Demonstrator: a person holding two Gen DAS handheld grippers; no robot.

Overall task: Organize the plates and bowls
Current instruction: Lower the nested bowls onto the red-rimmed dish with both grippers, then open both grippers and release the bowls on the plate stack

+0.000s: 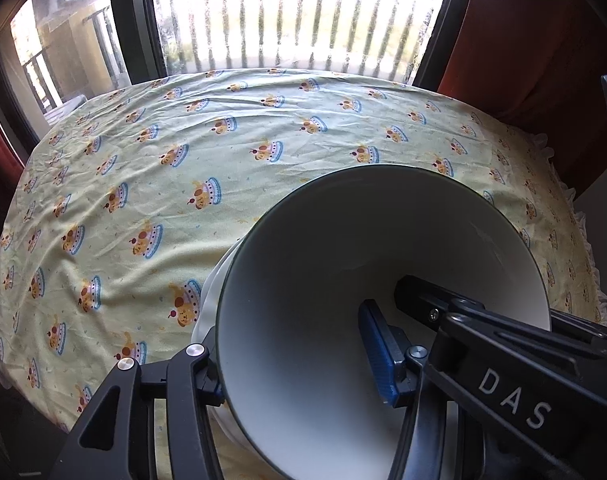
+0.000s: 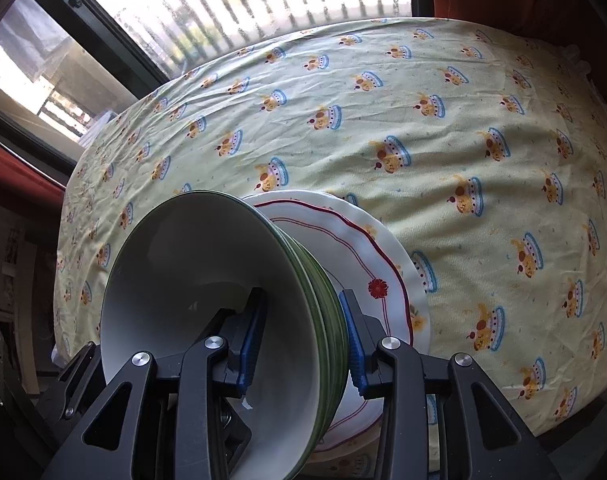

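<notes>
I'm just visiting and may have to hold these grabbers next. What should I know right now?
Left gripper: shut on the rim of the bowls, one finger inside, one outside.
Right gripper: shut on the opposite side of the same green-edged stack.
The stack is over the scalloped plate on the tablecloth; whether it touches it, I cannot tell.
Done: bowls nested.
Left: set the stack down, then let go.

Both wrist views close, angled steeply down; share bowls, tablecloth, window.
</notes>
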